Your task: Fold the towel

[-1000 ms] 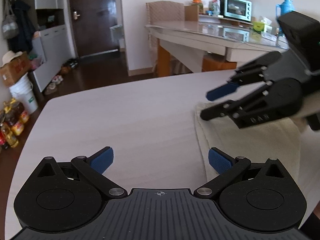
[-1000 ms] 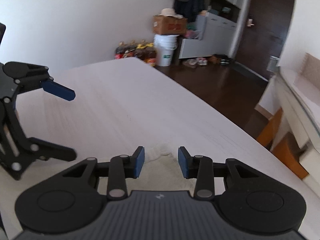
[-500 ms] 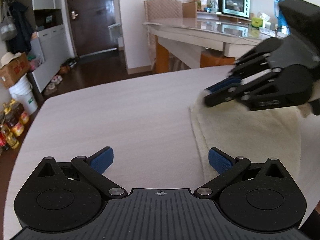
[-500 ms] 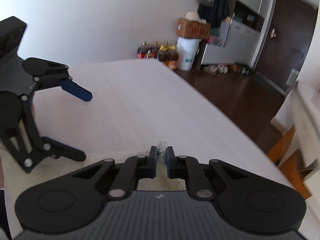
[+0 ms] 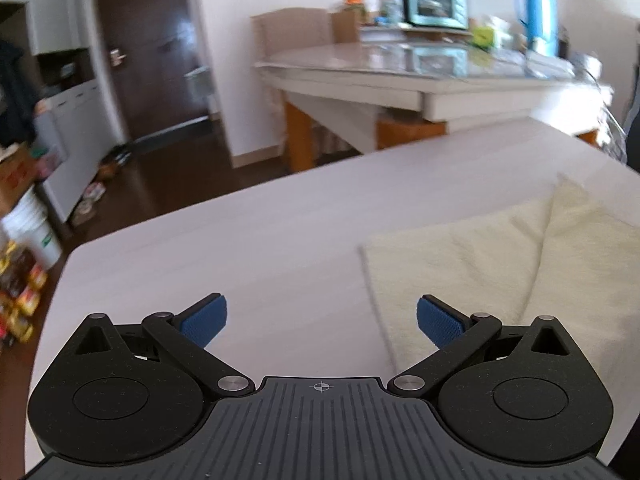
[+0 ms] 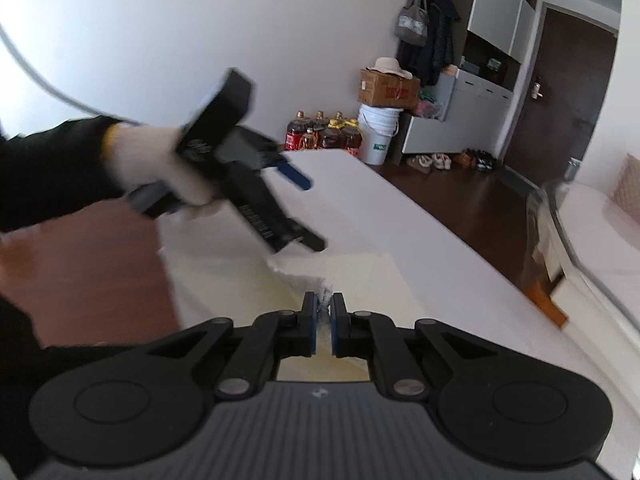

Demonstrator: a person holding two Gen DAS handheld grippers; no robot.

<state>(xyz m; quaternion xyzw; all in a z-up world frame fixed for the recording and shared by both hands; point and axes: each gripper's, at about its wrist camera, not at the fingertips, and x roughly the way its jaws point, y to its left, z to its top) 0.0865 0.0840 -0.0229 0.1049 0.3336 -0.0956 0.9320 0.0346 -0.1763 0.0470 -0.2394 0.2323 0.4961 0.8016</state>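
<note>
The right tool (image 6: pixel 323 320) is clamped on a raised corner of the cream towel (image 5: pixel 500 268), lifting that part off the pale tabletop (image 5: pixel 260 240). The rest of the towel lies flat on the tabletop, with one layer folded diagonally over another. The left tool (image 5: pixel 320 318), held in a white-gloved hand (image 6: pixel 160 168), has its blue fingers (image 5: pixel 204 320) spread wide apart, empty, above the tabletop just beside the towel's edge.
</note>
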